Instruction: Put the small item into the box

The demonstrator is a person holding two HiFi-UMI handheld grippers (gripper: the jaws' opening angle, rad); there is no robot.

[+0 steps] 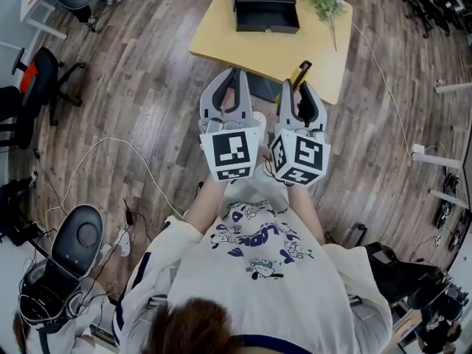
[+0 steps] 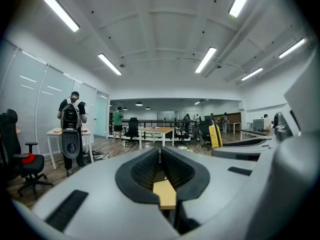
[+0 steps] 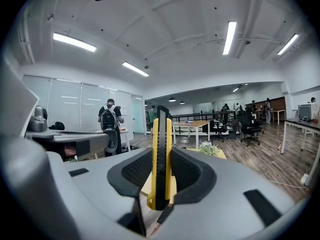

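- I read the right gripper (image 3: 161,151) as clamped. Its jaws press on both flat sides of the yellow-and-black utility knife (image 3: 161,134).
- The knife stands upright between the pads, and its upper end projects past the jaw tips.
- I read the left gripper (image 2: 160,151) as closed and empty. The jaws meet at their tips, and only a strip of the table shows through the gap behind them.
- In the head view, the person holds both grippers side by side in front of the chest, at the near edge of the yellow table (image 1: 221,32).
- The black box (image 1: 267,19) sits open at the far side of the table, well apart from the knife.
- A green plant sprig (image 1: 327,4) lies on the table just to the right of the box.
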